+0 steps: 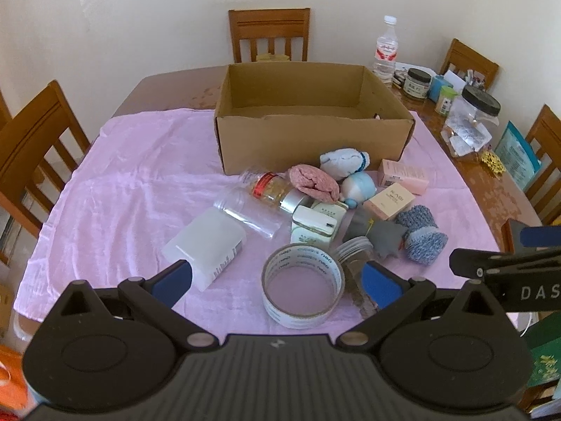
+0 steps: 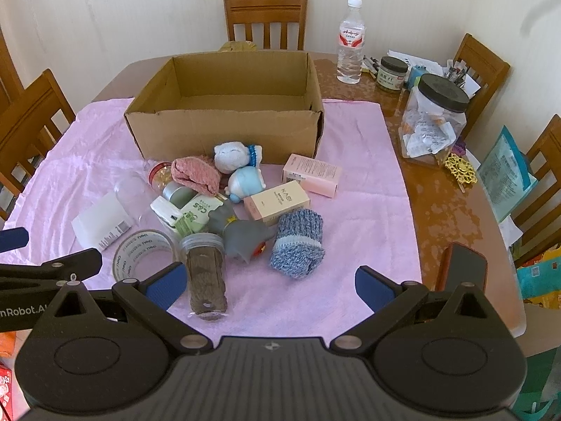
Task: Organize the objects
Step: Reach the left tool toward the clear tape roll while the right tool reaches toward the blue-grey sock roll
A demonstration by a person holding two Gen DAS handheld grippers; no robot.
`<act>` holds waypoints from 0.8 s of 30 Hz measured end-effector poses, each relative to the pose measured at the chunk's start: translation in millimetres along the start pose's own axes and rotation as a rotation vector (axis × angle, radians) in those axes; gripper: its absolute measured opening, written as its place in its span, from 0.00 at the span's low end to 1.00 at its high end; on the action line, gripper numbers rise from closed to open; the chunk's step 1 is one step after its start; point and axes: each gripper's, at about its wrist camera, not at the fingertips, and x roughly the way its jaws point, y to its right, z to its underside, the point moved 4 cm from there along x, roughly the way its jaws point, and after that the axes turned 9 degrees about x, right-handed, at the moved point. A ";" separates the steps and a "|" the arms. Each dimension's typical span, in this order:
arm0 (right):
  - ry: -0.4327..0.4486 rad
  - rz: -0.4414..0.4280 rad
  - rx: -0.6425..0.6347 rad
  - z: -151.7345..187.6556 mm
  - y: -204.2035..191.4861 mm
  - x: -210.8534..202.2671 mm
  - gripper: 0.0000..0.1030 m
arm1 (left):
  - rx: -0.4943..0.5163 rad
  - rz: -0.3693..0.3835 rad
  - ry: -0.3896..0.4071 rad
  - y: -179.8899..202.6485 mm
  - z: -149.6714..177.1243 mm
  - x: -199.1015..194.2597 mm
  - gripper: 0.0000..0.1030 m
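An open cardboard box [image 1: 312,140] [image 2: 224,133] stands on a pink cloth [image 1: 122,182] [image 2: 350,182]; no objects show inside it. In front of it lies a pile: a tape roll [image 1: 301,289] [image 2: 143,249], a clear jar [image 2: 206,277], a blue knitted sock [image 1: 422,236] [image 2: 298,242], a grey toy [image 1: 380,238] [image 2: 245,236], pink boxes [image 1: 403,175] [image 2: 312,174], a white plush [image 1: 343,161] [image 2: 233,156], a pink cloth bundle [image 1: 313,180] [image 2: 196,173]. My left gripper [image 1: 277,280] is open and empty over the tape roll. My right gripper [image 2: 270,286] is open and empty near the jar and sock.
A water bottle [image 1: 385,49] [image 2: 350,42], a large black-lidded jar [image 1: 471,119] [image 2: 433,119] and small jars stand on the bare wooden table at the right. A phone [image 2: 464,270] lies near the table's right edge. Wooden chairs [image 1: 270,33] [image 2: 264,19] surround the table.
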 end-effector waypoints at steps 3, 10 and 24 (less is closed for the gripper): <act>0.005 -0.019 -0.004 5.3 0.0 6.1 1.00 | 0.037 -0.008 0.028 0.1 5.9 6.1 0.99; 0.008 -0.040 -0.034 21.6 3.0 30.2 1.00 | 0.115 0.030 0.023 1.3 23.9 28.6 0.99; -0.025 -0.162 -0.155 72.0 -8.0 82.8 1.00 | 0.201 0.108 0.010 0.5 50.6 65.9 0.99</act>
